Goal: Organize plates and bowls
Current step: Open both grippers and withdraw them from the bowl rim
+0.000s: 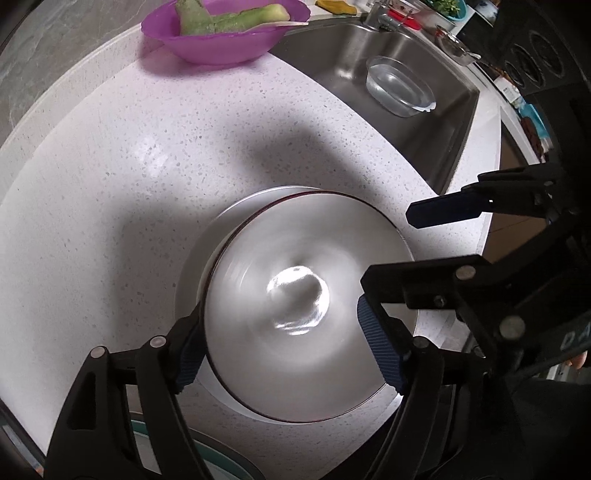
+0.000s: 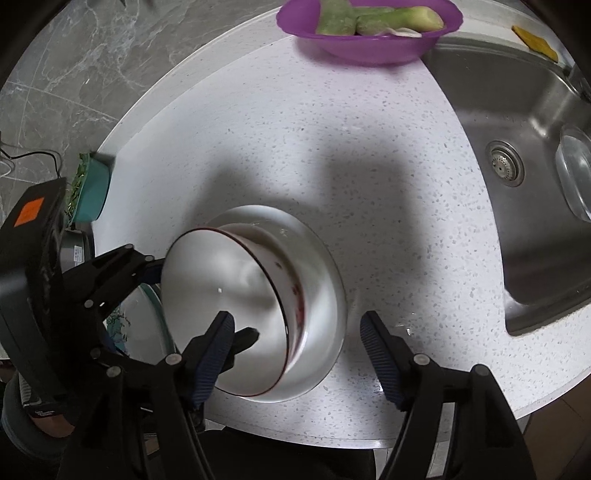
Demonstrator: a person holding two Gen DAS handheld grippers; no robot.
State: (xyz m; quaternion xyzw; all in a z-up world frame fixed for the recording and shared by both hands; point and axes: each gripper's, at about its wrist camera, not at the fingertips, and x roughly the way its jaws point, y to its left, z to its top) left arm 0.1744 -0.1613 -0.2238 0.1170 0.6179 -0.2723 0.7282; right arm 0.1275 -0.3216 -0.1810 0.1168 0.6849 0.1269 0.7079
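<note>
A white bowl with a dark red rim [image 1: 295, 306] [image 2: 229, 306] sits tilted inside a plain white bowl [image 1: 192, 266] [image 2: 321, 280] on the speckled white counter [image 1: 129, 166] [image 2: 332, 147]. My left gripper [image 1: 280, 332] has its fingers spread across the red-rimmed bowl, one at its left rim and one over its right side; whether they press on it is unclear. In the right wrist view the left gripper [image 2: 199, 299] reaches in from the left. My right gripper [image 2: 297, 350] is open over the bowls' near edge, and shows at the right in the left wrist view [image 1: 391, 247].
A purple bowl of green vegetable pieces [image 1: 225, 29] [image 2: 369, 29] stands at the counter's far edge. A steel sink [image 1: 388, 74] [image 2: 517, 166] on the right holds a clear glass dish [image 1: 400, 86]. A teal bowl of greens [image 2: 90, 192] sits at the left.
</note>
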